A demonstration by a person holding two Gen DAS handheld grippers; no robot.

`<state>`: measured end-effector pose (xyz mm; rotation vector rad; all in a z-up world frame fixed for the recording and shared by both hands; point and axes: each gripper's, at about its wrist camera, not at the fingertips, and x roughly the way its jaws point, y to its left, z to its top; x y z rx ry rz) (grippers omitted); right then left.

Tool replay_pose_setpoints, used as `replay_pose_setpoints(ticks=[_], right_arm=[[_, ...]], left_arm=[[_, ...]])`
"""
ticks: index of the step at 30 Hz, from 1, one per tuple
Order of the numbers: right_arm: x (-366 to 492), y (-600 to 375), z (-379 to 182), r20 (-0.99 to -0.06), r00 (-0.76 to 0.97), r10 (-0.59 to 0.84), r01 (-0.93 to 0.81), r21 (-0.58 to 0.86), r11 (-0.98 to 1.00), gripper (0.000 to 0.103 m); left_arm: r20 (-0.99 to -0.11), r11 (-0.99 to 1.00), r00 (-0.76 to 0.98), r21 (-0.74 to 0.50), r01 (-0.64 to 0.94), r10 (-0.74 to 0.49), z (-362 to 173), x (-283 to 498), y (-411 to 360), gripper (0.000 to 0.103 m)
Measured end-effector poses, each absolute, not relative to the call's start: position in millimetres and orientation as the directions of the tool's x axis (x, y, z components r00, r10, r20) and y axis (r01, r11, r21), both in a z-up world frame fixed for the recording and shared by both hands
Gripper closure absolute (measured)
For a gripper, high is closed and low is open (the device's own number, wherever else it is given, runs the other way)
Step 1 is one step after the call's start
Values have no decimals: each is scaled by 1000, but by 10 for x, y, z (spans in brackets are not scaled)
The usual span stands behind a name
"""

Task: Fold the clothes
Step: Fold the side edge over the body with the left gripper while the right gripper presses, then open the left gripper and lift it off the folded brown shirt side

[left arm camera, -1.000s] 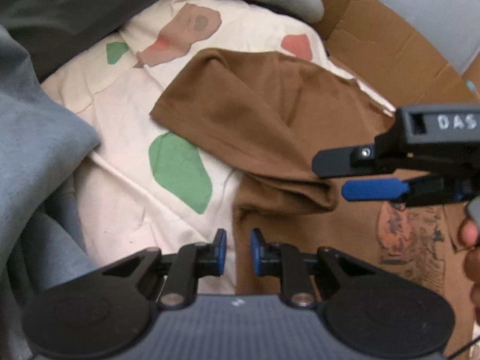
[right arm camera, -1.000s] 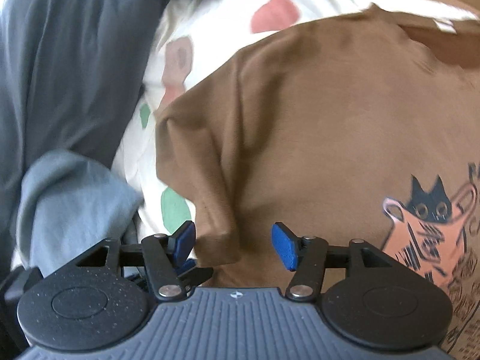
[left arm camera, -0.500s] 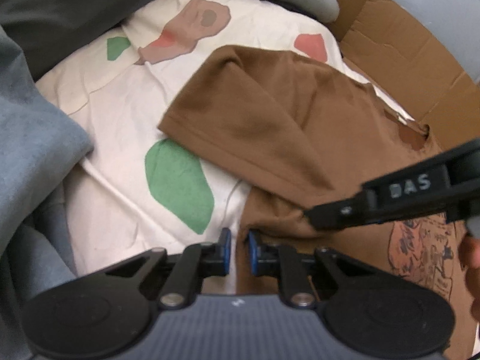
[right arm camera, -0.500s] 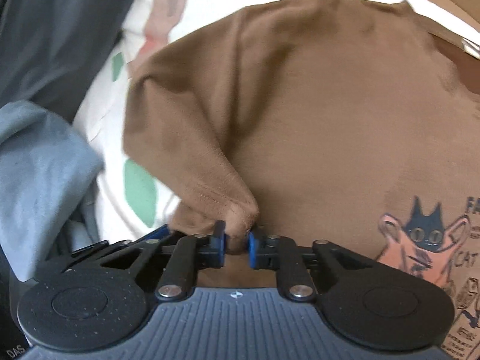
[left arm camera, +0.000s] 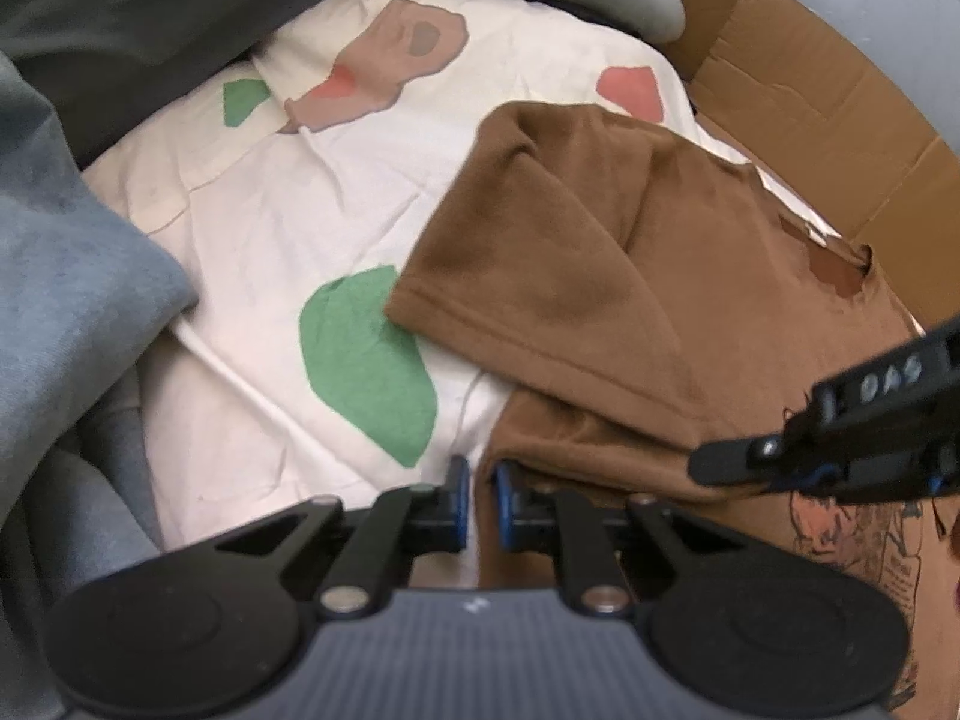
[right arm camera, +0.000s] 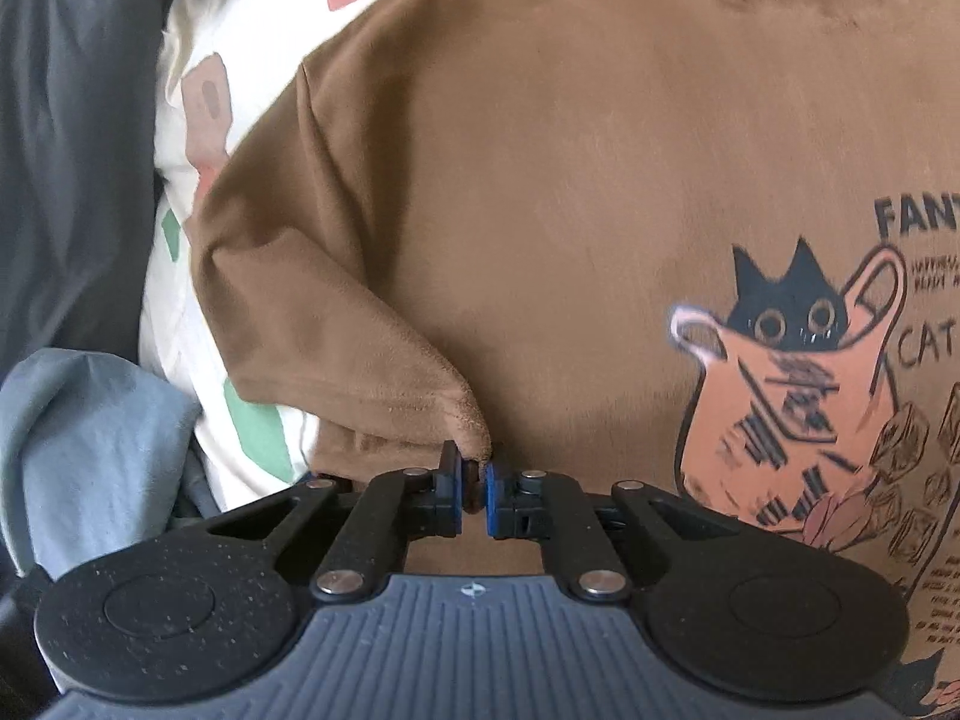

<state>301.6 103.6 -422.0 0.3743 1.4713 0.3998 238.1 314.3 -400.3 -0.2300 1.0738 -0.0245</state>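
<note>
Right now, right gripper (right arm camera: 474,483) closing on brown T-shirt (right arm camera: 570,180) sleeve hem, left gripper (left arm camera: 478,501) nearly shut at shirt's side edge

Brown T-shirt (left arm camera: 630,276) on patterned sheet (left arm camera: 288,252)

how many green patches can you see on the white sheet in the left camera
2. A small green patch lies near the far left of the white sheet; a big green patch lies nearer, its right edge tucked under the brown shirt sleeve. More may be hidden under the clothes.
</note>
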Motion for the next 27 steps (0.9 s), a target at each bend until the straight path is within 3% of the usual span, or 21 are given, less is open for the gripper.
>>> replay_pose_setpoints(ticks=[6,11,20,27], right_arm=[[2922,1130,-4262,-899,93,428,-110,418,902,88],[2929,916,-4167,-888,105,447,-11,448,894,70],[2803,556,-4219,-858,134,496,100,510,854,63],[2663,358,-4212,-830,163,534,193,557,808,61]], left_arm=[[-853,986,499,-167,18,-153,-3791,2248,3099,90],[-844,988,516,-149,35,-146,-3605,2271,3142,89],[-851,994,520,-99,-35,-67,-3488,2479,3349,75],[-843,992,532,-122,-34,-85,-3393,2666,3449,66]])
